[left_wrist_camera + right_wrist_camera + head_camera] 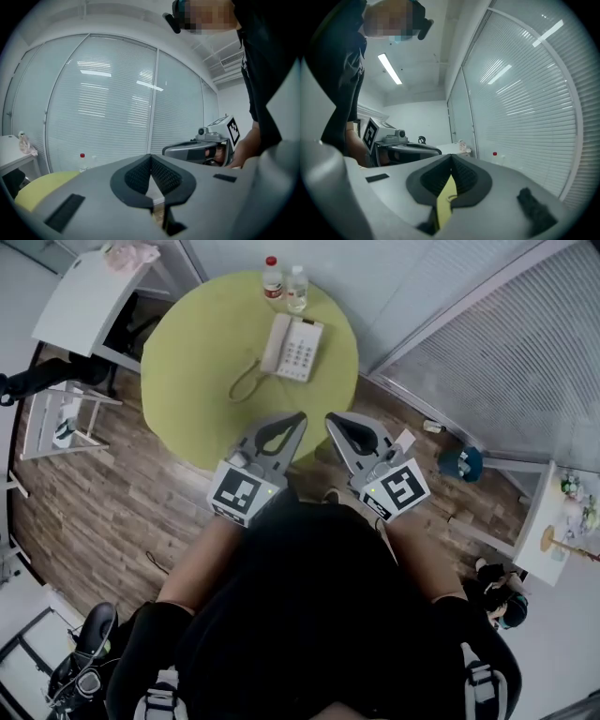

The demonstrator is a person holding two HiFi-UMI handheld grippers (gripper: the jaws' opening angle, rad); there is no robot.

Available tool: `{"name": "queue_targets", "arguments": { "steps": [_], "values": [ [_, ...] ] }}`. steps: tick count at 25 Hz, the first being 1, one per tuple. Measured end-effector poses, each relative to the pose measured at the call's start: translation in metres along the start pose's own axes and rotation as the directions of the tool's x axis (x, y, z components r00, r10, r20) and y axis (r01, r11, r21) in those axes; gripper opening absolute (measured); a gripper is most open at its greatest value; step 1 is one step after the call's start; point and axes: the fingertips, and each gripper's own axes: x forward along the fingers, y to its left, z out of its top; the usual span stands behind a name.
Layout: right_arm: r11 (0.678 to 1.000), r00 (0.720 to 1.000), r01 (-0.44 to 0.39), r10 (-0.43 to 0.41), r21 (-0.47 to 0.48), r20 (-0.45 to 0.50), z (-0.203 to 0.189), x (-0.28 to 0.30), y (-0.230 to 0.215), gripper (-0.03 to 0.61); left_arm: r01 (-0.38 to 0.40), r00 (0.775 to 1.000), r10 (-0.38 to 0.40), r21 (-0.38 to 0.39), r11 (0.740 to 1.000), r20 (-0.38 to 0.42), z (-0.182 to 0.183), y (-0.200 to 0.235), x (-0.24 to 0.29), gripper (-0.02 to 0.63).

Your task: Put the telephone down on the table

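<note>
A round green table fills the middle of the room. At its near edge the left gripper and the right gripper hang side by side, both clenched with nothing between their jaws. The telephone lies flat on the table's far half, well apart from both grippers, with two bottles just beyond it.

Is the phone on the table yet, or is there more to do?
Done: the telephone sits on the green table, handset on its cradle. In hand: nothing; the left gripper and right gripper are shut and empty. Left: nothing, it seems.
</note>
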Motion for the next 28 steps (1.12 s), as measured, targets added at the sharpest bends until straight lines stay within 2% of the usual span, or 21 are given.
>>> {"name": "queue_targets", "arguments": {
  "steps": [8,16,22,28],
  "values": [
    [0.994,0.994,0.108,-0.108,0.02,-0.031,-0.006,0.072,-0.019,0.017,0.092,0.995,-0.092,-0.022,0.996,-0.026,-0.01,0.076,0.011,0.012],
    [0.973,0.972,0.225,-0.222,0.042,-0.073,-0.028,0.125,-0.044,0.017,0.135,0.988,-0.138,-0.046,0.99,-0.074,-0.034,0.132,0.026,0.012],
    [0.965,0.962,0.253,-0.244,0.065,-0.119,-0.05,0.148,-0.055,0.017,0.11,0.987,-0.118,-0.072,0.991,-0.114,-0.055,0.157,0.046,0.012],
    [0.96,0.955,0.272,-0.261,0.071,-0.144,-0.071,0.165,-0.081,0.017,0.039,0.986,-0.059,-0.126,0.991,-0.154,-0.078,0.182,0.072,0.012]
  ]
}}
